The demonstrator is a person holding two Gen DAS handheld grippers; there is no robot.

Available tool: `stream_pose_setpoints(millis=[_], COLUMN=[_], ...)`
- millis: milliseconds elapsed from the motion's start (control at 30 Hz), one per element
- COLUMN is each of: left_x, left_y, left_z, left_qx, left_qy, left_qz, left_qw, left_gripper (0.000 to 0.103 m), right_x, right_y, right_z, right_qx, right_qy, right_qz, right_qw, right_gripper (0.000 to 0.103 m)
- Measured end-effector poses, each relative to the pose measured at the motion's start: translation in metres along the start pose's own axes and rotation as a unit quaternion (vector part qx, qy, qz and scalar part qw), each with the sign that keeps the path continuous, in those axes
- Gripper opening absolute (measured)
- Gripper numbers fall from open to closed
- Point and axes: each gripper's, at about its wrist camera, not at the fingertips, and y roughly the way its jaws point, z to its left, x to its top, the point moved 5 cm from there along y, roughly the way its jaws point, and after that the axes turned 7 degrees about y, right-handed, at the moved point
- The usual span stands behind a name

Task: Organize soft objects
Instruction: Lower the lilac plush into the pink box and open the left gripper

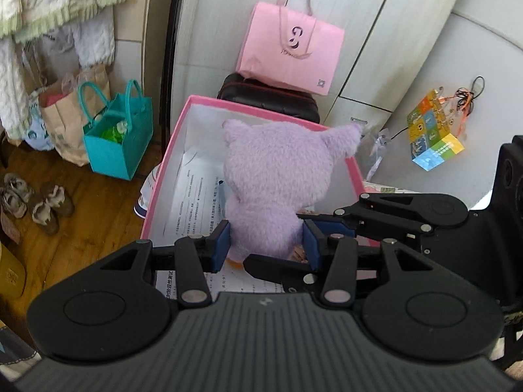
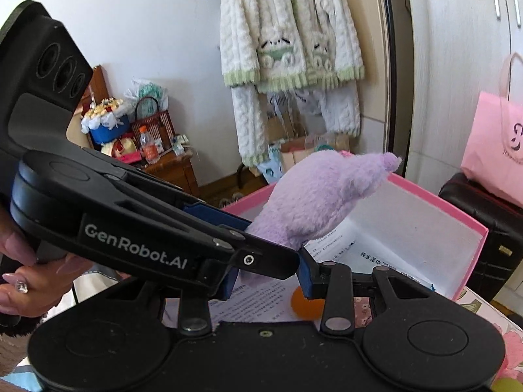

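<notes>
Left wrist view: left tool (image 1: 266, 245) clamped on the lower body of the plush (image 1: 278, 176), blue pads (image 1: 222, 245) pressing in from both sides so the fur bulges between them. Held low, probably, to keep the bulky head free and leading toward the box (image 1: 166, 176). Plush upright above the open pink box, back toward the camera, not yet resting on the papers (image 1: 196, 202) lining the white inside. Right tool (image 1: 330, 228) reaching in from the right at the same height, its fingers beside the plush's lower right side; a two-sided hold likely meant to stop a floppy toy from swinging. Pink bag (image 1: 291, 49) on a dark case (image 1: 268, 98) behind the box, teal bag (image 1: 119, 140) on the wooden floor to the left, well apart.

Right wrist view: left tool (image 2: 261, 254) crossing the frame from the left, a hand (image 2: 29, 274) on its handle. Right tool (image 2: 268, 281) with pads set partly apart around the plush's bottom edge; contact mostly hidden behind the other tool, so a real pinch here cannot be told. Plush (image 2: 313, 196) leaning over the near rim of the box (image 2: 470, 254), pointed ear toward the far wall.

Look of the plush: pale lilac, long shaggy pile, rounded head with two pointed ears, a bit of orange (image 2: 304, 300) at the bottom, perhaps a foot. Soft, squashy, easily deformed by the pads.
</notes>
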Motion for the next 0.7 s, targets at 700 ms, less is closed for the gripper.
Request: stream_pose_setpoints(millis=[700], left_x=[-0.009], left_y=[-0.057], left_z=[-0.029], left_qx=[0.058], left_qy=[0.076], left_qz=[-0.056], left_qw=[0.9938], left_gripper=[0.065], right_x=[-0.013], right_y=[-0.054], right_z=[0.003], right_qx=[-0.093], right_qy=[-0.033], right_qz=[0.001], right_qw=[0.995], right_gripper=[0.069])
